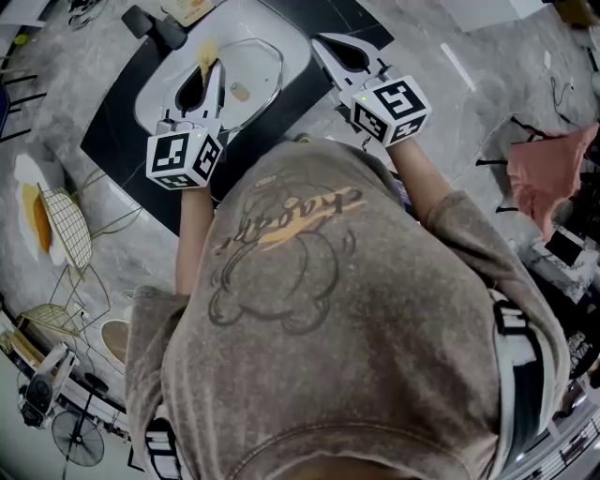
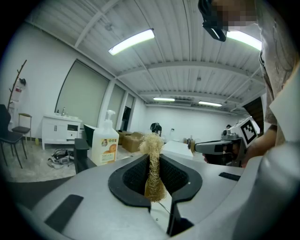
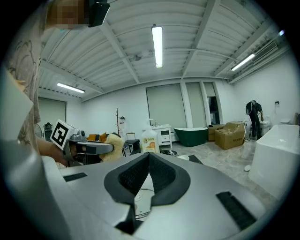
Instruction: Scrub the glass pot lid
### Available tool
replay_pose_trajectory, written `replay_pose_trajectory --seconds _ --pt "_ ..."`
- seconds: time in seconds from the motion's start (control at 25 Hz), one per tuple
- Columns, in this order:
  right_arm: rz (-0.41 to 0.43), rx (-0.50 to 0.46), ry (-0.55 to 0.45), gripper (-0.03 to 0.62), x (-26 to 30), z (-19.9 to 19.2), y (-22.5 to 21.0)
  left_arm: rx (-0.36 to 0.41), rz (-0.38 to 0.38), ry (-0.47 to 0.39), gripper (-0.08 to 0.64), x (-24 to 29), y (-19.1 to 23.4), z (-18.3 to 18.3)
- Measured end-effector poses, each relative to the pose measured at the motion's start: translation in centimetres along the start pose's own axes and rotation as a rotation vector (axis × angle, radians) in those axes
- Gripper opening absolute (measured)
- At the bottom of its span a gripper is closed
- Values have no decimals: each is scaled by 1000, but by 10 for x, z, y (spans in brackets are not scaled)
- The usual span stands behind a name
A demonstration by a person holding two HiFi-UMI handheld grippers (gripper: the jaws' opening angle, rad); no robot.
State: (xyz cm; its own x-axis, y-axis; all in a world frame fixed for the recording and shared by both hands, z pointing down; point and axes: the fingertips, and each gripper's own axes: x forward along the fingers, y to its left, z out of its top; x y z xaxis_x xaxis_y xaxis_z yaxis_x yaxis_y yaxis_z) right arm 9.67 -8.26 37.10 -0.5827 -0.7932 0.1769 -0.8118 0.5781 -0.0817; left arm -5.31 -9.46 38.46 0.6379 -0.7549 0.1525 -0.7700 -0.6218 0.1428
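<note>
In the head view the glass pot lid (image 1: 258,67) lies in the white sink (image 1: 155,89), with a small knob near its middle. My left gripper (image 1: 212,66) hangs over the sink's left part, shut on a tan loofah scrubber (image 1: 206,56). In the left gripper view the scrubber (image 2: 153,164) stands up between the closed pads. My right gripper (image 1: 319,41) hovers at the sink's right rim, shut with nothing in it. The right gripper view has its jaws meeting at the tips (image 3: 149,157), and the lid's rim (image 3: 140,206) shows below through the gap.
A soap pump bottle (image 2: 105,143) stands on the counter behind the sink. A black faucet (image 1: 155,25) sits at the sink's far edge. A wire rack (image 1: 70,227) and a plate (image 1: 28,178) lie at the left, and a pink cloth (image 1: 548,169) hangs at the right.
</note>
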Motion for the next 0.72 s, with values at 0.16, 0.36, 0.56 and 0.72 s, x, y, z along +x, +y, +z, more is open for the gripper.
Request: replay_pose_trajectory --seconds 0.16,0.36,0.56,0.72 --pt "10 3 -7 0 0 4 1 -4 4 -4 64 -2 0 4" --pt "37 -2 -5 0 0 6 6 -14 4 -25 64 -3 -1 11" --pt "50 -8 10 -1 -4 3 9 -26 3 -28 64 -6 -3 10" --pt "48 -10 11 -1 -6 3 9 -32 0 -24 64 -7 -5 8"
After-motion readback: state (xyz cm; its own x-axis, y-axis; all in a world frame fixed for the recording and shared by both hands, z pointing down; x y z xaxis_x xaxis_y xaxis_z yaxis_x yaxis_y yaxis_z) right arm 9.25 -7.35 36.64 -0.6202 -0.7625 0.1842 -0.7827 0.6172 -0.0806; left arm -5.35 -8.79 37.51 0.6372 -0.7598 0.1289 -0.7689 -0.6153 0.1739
